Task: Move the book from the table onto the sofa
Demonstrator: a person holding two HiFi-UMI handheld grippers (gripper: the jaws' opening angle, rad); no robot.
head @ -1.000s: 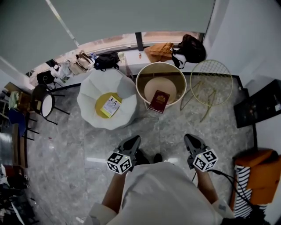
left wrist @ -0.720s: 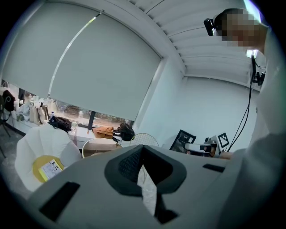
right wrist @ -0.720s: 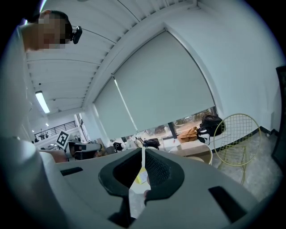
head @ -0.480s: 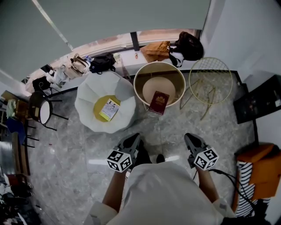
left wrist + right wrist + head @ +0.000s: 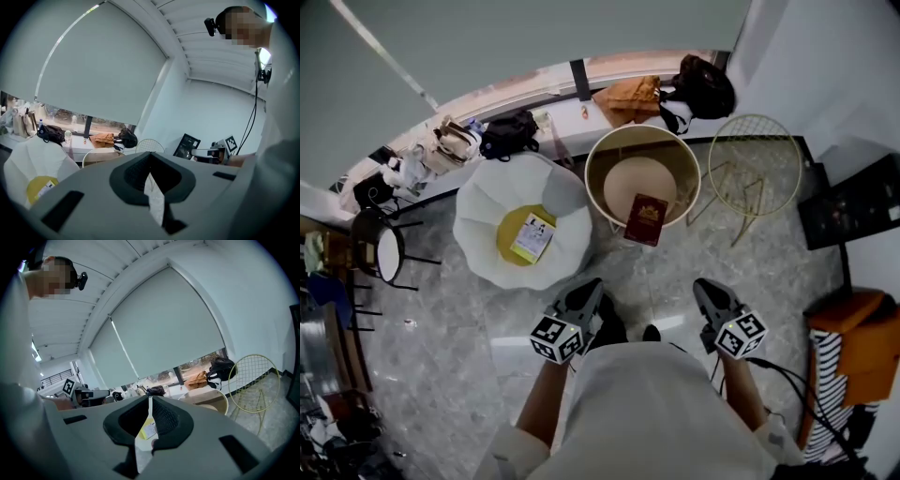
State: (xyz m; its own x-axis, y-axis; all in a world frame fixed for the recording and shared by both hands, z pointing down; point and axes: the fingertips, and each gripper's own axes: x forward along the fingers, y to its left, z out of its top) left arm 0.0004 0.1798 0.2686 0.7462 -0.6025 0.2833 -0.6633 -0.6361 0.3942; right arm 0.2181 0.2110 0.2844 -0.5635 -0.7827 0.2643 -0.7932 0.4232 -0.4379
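A person stands on a grey marbled floor with a two-jaw gripper in each hand, both held low and close to the body and pointing toward the furniture ahead. The left gripper has its jaws pressed together with nothing between them, and the right gripper is likewise closed and empty. Each gripper's own view shows only a thin seam where the dark pads meet. The book – dark red, with a small gold emblem on its cover – lies at the near edge of the round beige table, ahead of the grippers and clear of both. Just left of the table sits the white, petal-shaped sofa, its yellow seat cushion carrying a pale booklet. To the table's right stands a round frame of yellow wire. Along the window ledge behind are an orange bag, a black backpack and a smaller black bag. A black stool with a white seat stands at the far left – well apart from the sofa.
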